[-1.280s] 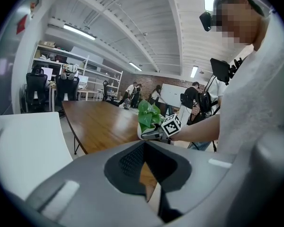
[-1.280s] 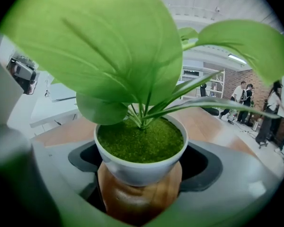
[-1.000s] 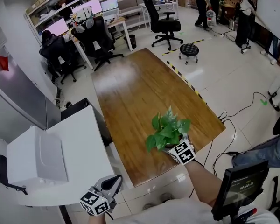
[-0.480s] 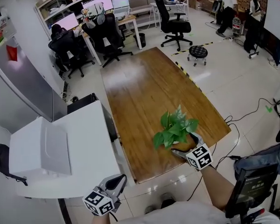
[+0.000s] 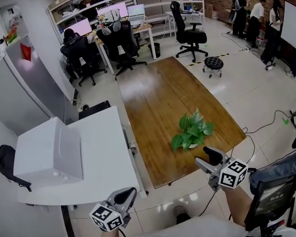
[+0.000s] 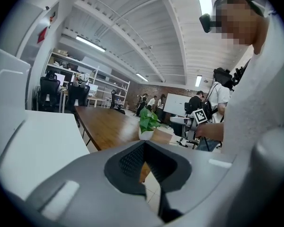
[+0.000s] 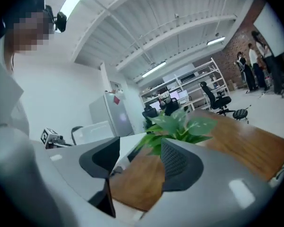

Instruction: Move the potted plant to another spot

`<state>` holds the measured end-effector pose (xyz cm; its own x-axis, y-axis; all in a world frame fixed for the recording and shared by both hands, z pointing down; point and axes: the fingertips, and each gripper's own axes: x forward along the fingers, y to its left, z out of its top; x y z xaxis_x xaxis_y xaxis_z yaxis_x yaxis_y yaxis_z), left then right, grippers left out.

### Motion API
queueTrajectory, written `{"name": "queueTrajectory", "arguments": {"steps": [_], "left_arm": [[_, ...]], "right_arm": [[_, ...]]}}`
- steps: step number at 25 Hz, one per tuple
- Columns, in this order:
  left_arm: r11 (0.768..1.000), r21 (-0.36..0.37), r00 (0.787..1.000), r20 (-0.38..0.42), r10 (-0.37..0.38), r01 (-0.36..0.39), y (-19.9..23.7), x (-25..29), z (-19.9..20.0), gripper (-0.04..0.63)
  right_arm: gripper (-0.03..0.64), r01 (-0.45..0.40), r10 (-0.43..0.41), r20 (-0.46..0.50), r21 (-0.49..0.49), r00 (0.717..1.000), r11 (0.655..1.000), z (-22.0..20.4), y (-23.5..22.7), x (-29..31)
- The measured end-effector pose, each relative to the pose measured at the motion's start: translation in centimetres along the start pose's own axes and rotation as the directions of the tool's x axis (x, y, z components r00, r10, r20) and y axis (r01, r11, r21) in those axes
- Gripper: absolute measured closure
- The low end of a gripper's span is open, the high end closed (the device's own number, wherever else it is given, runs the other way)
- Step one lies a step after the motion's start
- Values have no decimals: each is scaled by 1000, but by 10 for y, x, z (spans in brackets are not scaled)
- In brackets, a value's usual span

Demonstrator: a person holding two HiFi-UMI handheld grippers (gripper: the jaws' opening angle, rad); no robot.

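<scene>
Since the potted plant (image 5: 191, 131) stands free at eleven o'clock of our right hand-held gripper (image 5: 204, 158), its empty half-wide jaws just closing, placement seems done; next, back clear.

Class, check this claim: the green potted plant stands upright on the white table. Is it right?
No. The potted plant stands upright on the brown wooden table, not on the white table beside it; the head view shows this.

Your potted plant (image 5: 192, 131) stands upright on the wooden counter (image 5: 153, 98), close to its near right corner. Broad green leaves spread out over a small white pot (image 6: 146, 134).
</scene>
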<state>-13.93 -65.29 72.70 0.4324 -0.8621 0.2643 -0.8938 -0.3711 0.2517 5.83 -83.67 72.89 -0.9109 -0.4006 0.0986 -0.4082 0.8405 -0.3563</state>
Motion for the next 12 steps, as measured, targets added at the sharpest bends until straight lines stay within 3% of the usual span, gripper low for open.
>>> {"name": "queueTrajectory", "arguments": {"steps": [4, 6, 8, 12], "left_arm": [[999, 45, 1000, 8, -29, 29, -26, -32, -7, 600], [998, 34, 998, 25, -57, 56, -40, -52, -12, 600], [996, 20, 996, 30, -87, 86, -55, -74, -19, 600], [990, 0, 990, 22, -139, 139, -80, -116, -25, 600]], "right_arm": [[333, -140, 140, 1, 54, 990, 989, -12, 72, -12], [325, -216, 219, -18, 104, 976, 971, -26, 115, -20], [268, -265, 272, -54, 111, 961, 958, -43, 160, -29], [232, -345, 352, -26, 145, 936, 927, -56, 244, -50]]}}
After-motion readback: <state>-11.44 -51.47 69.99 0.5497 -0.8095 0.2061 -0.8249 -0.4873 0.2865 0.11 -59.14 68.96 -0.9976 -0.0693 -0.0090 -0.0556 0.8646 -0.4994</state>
